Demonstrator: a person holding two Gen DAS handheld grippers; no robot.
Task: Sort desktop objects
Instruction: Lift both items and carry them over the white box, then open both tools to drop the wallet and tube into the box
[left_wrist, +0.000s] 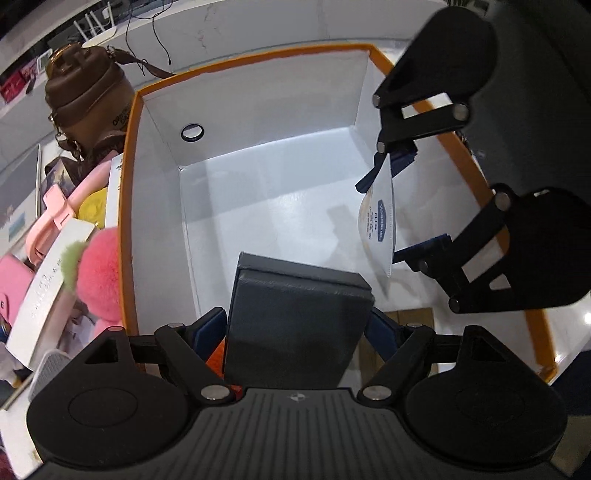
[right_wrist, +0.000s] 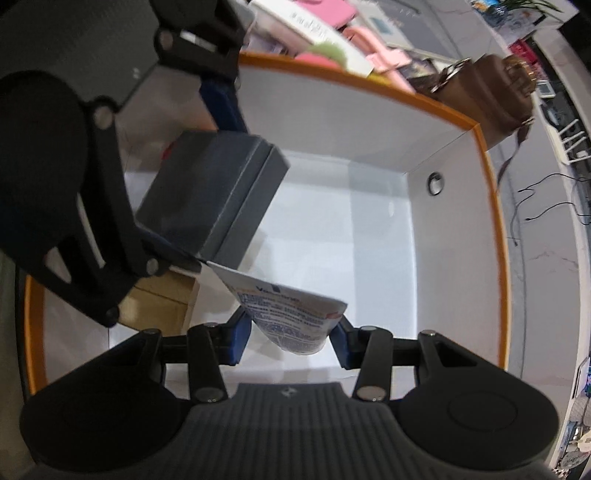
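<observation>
I have both loads over the white storage box (left_wrist: 258, 177) with the orange rim; my left gripper (left_wrist: 295, 328) is clamped on the grey gift box (left_wrist: 295, 314), its blue pads pressed to the two long sides, and the box hangs tilted above the near end of the bin floor; my right gripper (right_wrist: 291, 339) pinches the Vaseline sachet (right_wrist: 295, 317) across its width, the pouch curling between the pads, just beside the grey box and nearly touching its lower corner in the right wrist view.

The step in hand, as I judge it, is setting both items down inside the bin; to do it well I should lower the grey box first, level it so its base meets the floor flat, and let go only once it rests, since a tilted drop could tip it against the wall; a cardboard carton (right_wrist: 159, 306) already sits in the near corner, so I would aim the grey box toward the bare middle; the sachet is limp and light, so it can go last, laid flat in the free space on the right.

The right wrist view is blurred, so I cannot say whether sachet and box actually touch; I would part the two grippers a little before opening either; the brown bag (left_wrist: 88, 103) and the pink clutter (left_wrist: 96, 273) outside the rim wait their turn.
</observation>
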